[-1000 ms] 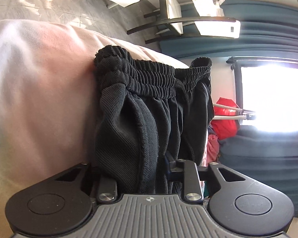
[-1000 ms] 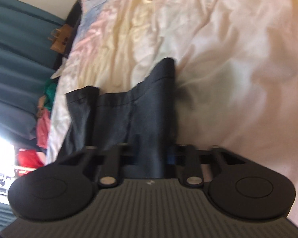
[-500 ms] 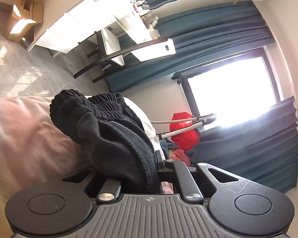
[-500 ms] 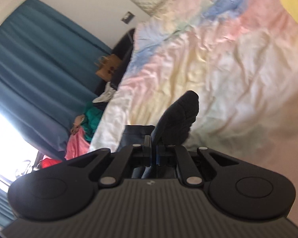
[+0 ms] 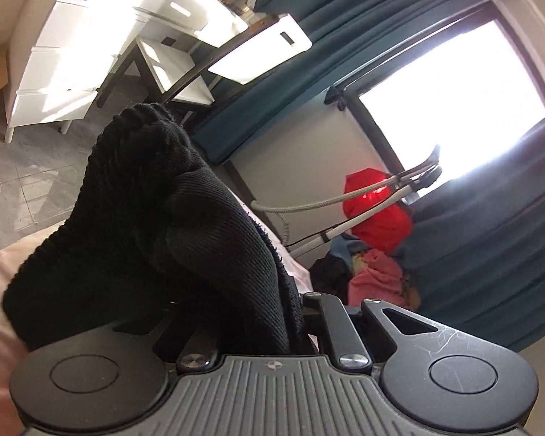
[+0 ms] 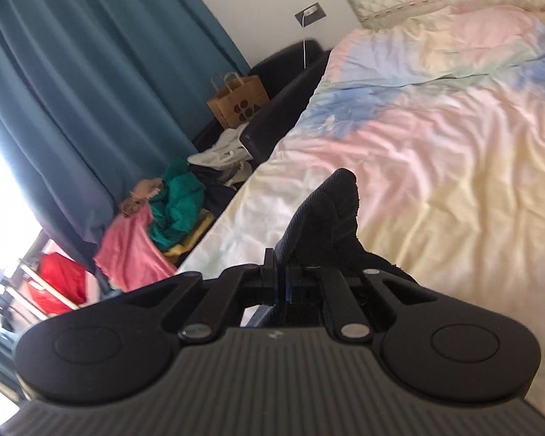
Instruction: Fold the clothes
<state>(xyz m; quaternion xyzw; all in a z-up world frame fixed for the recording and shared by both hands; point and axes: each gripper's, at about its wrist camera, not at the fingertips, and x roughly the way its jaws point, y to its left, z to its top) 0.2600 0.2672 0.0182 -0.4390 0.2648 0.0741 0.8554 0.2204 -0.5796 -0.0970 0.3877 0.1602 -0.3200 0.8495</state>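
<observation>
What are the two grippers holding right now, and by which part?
Both grip black ribbed shorts: the left gripper near the gathered elastic waistband, the right gripper on a fabric edge; which part cannot be told.

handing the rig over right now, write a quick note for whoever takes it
Left tool: shut on the black ribbed garment, bunched fabric standing up out of it.
Right tool: shut on another part of the black cloth, above the pastel bedspread.
Done: garment gripped at two points and lifted; no fold visible yet.
Left: lay it on the bed, fold, release. A clothes pile lies beside the bed.
</observation>
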